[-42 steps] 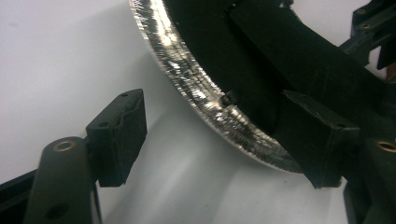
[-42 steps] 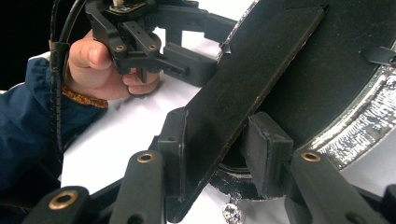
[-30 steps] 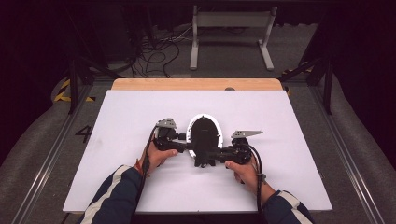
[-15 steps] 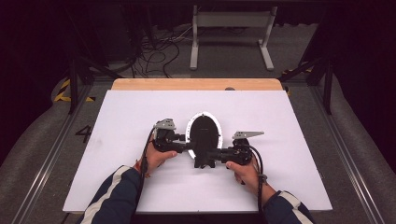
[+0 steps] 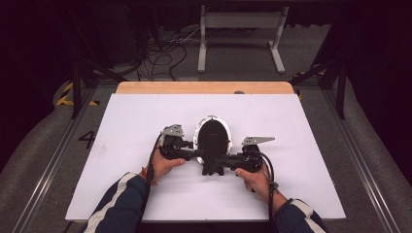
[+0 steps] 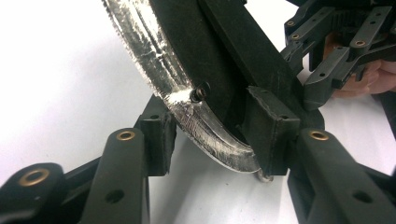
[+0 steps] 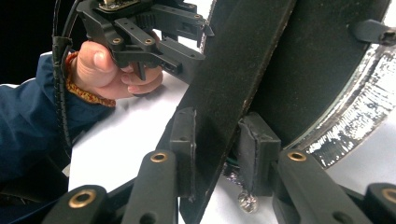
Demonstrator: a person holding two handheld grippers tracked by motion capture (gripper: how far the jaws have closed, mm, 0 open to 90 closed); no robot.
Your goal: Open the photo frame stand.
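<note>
A black oval disc with a silver foil rim stands tilted on the white tabletop, a flat black bar running across it. My left gripper is shut on the disc's lower rim, which sits between the pads in the left gripper view. From the right, my right gripper is shut on the black bar, clamped between its pads. Each gripper view also catches the other hand's gripper: the right one and the left one.
The white tabletop ends in a wooden strip at the far side. Beyond it are a metal stand and loose cables on the dark floor. Rails run along both sides of the table.
</note>
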